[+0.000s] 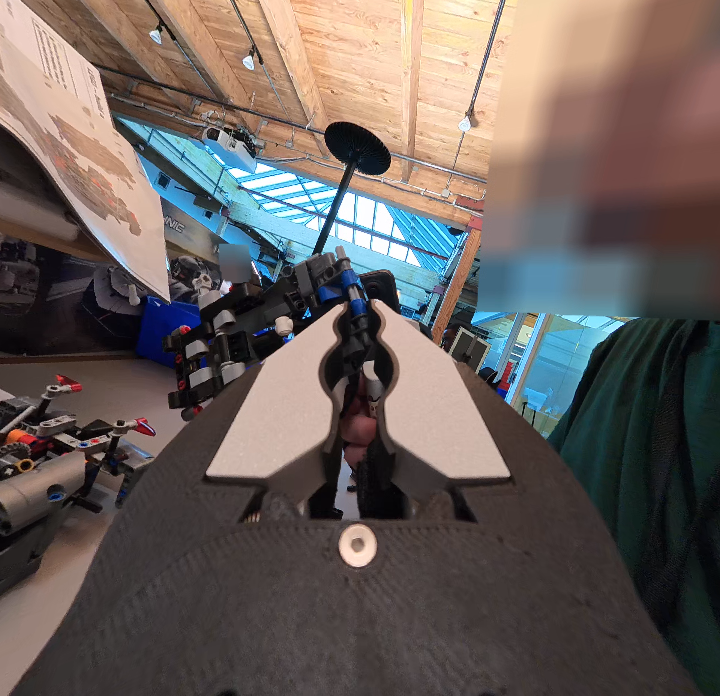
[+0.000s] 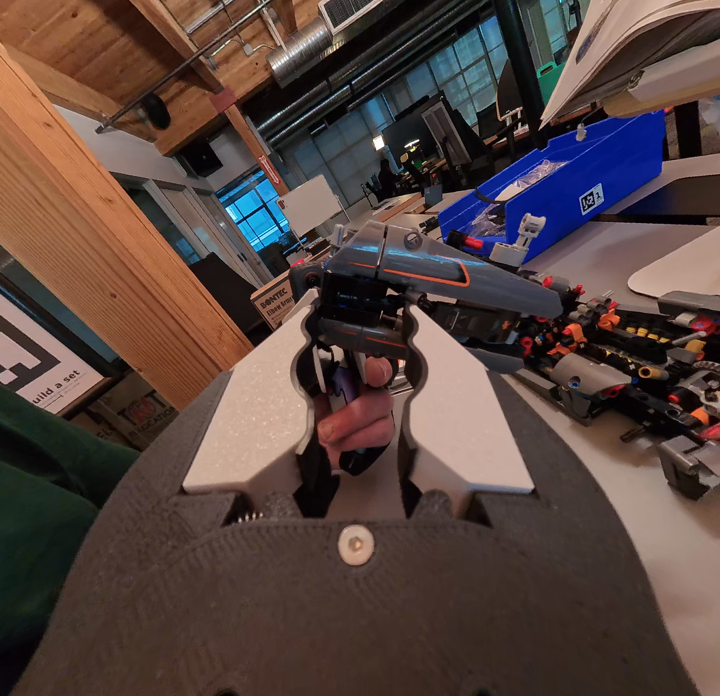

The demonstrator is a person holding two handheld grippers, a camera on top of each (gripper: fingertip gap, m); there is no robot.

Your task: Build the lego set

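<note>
A lego sub-assembly is held in the air between both grippers. In the left wrist view it shows black and grey beams [image 1: 218, 338] with blue pins. My left gripper [image 1: 359, 307] points upward and is shut on a blue and black pin stack [image 1: 356, 307] at the sub-assembly's near end. In the right wrist view the sub-assembly shows grey panels with orange stripes [image 2: 428, 272] over a black block [image 2: 350, 303]. My right gripper [image 2: 362, 307] is shut on that black block. The large lego model [image 2: 623, 357] lies on the table, also seen in the left wrist view [image 1: 58, 455].
A blue bin [image 2: 565, 186] with bags stands behind the model on the white table [image 2: 623, 560]. An open instruction booklet [image 1: 78, 151] hangs over the table on a stand. A person's green sleeve [image 1: 643, 443] is close on the right. A wooden post [image 2: 97, 229] stands left. Less than 4 cm separates the two grippers' tips. Both grippers' tips are roughly 20 cm from the large lego model [image 2: 623, 357].
</note>
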